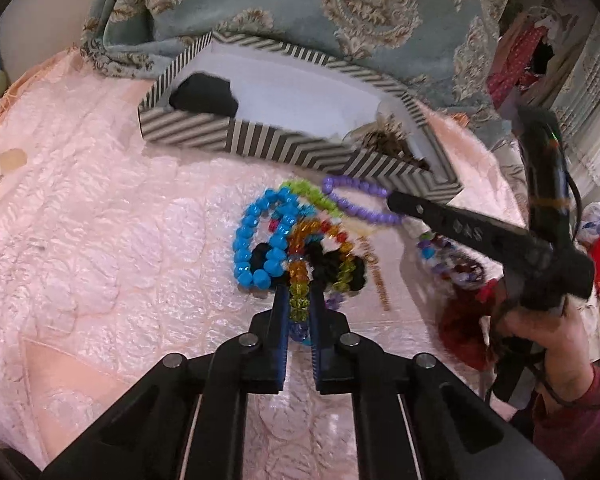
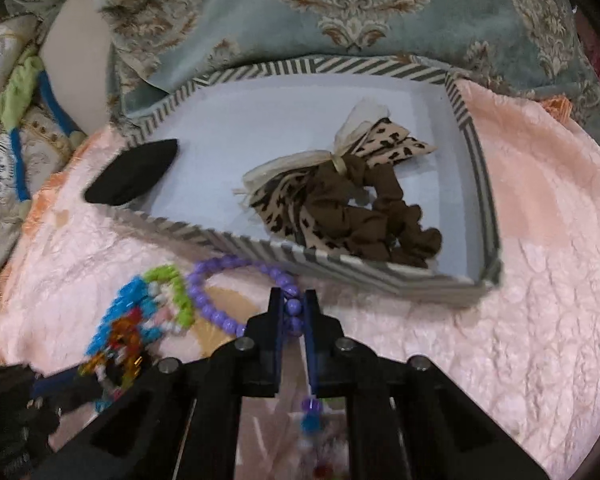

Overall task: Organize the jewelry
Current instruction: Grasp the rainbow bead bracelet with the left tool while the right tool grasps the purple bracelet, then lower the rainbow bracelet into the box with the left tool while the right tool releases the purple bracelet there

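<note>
A heap of bead bracelets lies on the pink quilt in front of a striped box (image 1: 204, 132). My left gripper (image 1: 299, 294) is shut on a multicoloured orange-green bead bracelet (image 1: 298, 280). Beside it lie a blue bead bracelet (image 1: 256, 240), a green one (image 1: 316, 196) and a black scrunchie (image 1: 324, 260). My right gripper (image 2: 292, 300) is shut on a purple bead bracelet (image 2: 220, 280); the bracelet also shows in the left wrist view (image 1: 356, 200). The striped box (image 2: 340, 268) holds a brown leopard scrunchie (image 2: 340, 200) and a black item (image 2: 136, 178).
A teal patterned cushion (image 1: 300, 4) rises behind the box. More beads and a red item (image 1: 460, 320) lie at the right. A chain with a pale pendant (image 1: 8, 164) lies at the far left of the quilt (image 1: 100, 260).
</note>
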